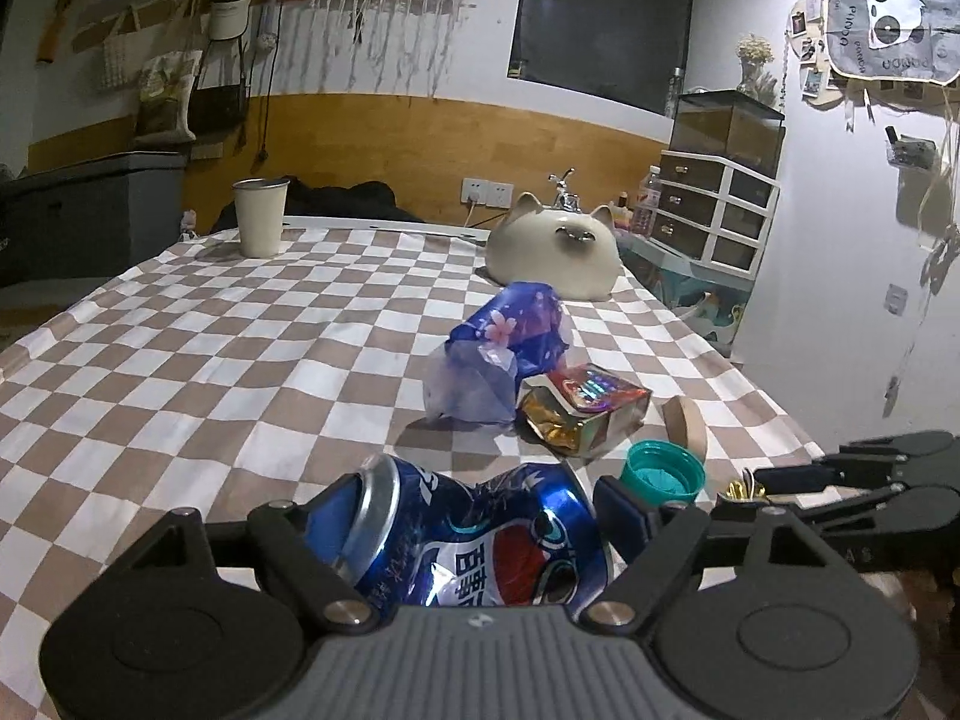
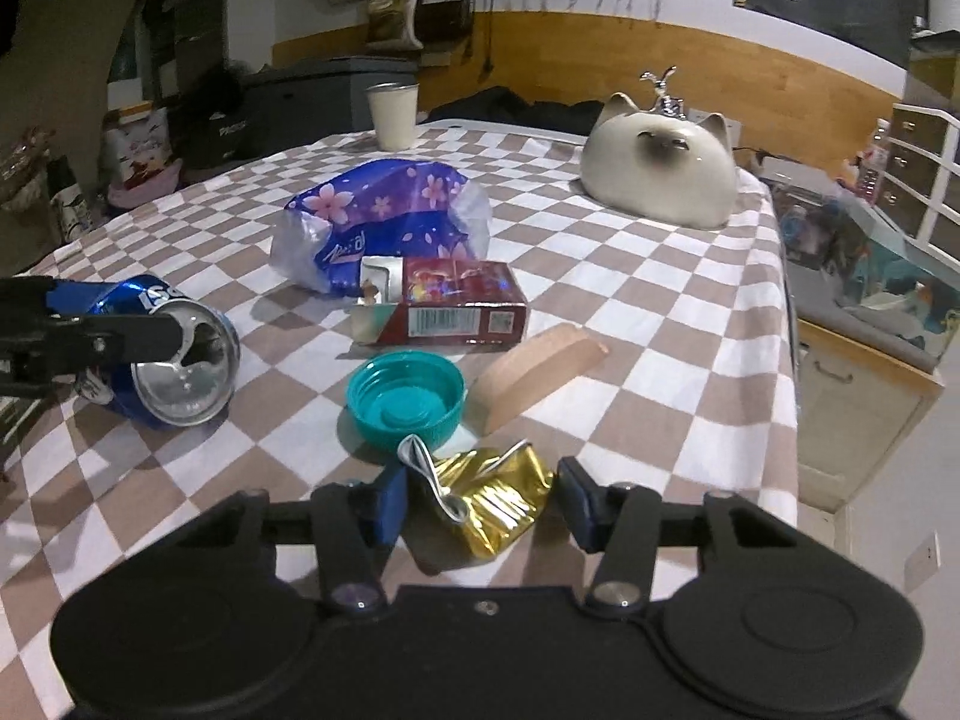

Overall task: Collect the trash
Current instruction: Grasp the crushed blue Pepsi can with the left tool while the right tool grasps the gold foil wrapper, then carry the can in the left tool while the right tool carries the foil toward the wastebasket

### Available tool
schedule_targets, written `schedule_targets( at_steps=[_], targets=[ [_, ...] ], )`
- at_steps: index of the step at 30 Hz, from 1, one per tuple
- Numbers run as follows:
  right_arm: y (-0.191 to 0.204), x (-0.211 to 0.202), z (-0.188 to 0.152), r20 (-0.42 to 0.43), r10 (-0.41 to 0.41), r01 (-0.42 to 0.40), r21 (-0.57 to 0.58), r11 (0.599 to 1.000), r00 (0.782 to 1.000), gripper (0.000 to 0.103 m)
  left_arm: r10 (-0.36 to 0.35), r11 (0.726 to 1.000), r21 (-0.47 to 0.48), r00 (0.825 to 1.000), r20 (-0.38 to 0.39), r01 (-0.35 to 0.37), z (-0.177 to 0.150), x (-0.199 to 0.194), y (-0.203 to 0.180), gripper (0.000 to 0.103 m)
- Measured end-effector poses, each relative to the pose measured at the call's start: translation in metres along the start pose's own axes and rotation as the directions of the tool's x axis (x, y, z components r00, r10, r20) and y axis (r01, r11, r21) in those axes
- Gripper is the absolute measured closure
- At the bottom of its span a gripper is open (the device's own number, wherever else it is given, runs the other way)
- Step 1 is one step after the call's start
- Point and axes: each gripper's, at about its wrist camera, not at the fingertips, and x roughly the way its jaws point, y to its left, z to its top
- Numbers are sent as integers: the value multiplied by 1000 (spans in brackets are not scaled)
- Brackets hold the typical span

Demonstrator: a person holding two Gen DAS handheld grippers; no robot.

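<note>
A crushed blue Pepsi can point(image 1: 474, 534) lies on the checkered tablecloth between the jaws of my left gripper point(image 1: 474, 516), which close on its sides; it also shows in the right wrist view point(image 2: 174, 354). My right gripper point(image 2: 480, 498) is open around a crumpled gold foil wrapper point(image 2: 486, 498), with gaps on both sides. A teal bottle cap point(image 2: 408, 396), a red carton point(image 2: 444, 306), a tan wedge point(image 2: 534, 366) and a purple flowered plastic bag point(image 2: 384, 222) lie just beyond.
A cream cat-shaped ceramic container point(image 2: 660, 168) stands at the far right of the table, a cream cup point(image 2: 393, 114) at the far edge. The table edge point(image 2: 786, 324) drops off on the right beside a cabinet and drawers.
</note>
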Motion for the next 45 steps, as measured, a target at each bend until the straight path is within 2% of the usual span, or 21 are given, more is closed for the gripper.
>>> schedule_targets(
  at_steps=[9, 19, 23, 29, 45],
  targets=[
    [8, -32, -26, 24, -14, 12, 80, 997, 1000, 51, 28, 1000, -3, 999, 24, -28, -12, -19, -22, 21],
    [11, -70, -52, 55, 0, -8, 157, 988, 998, 51, 58, 992, -115, 996, 67, -50, -41, -59, -42, 22],
    [13, -84, -60, 52, -3, -6, 160, 987, 999, 51, 103, 992, -81, 993, 58, -98, -50, -70, -59, 22],
    [12, -109, -71, 70, -18, 5, 181, 983, 997, 51, 136, 990, -58, 988, 69, -132, -56, -87, -74, 22],
    [9, -153, -93, 119, -12, -13, 201, 980, 993, 51, 157, 987, -27, 981, 115, -155, -66, -131, -110, 23]
  ],
)
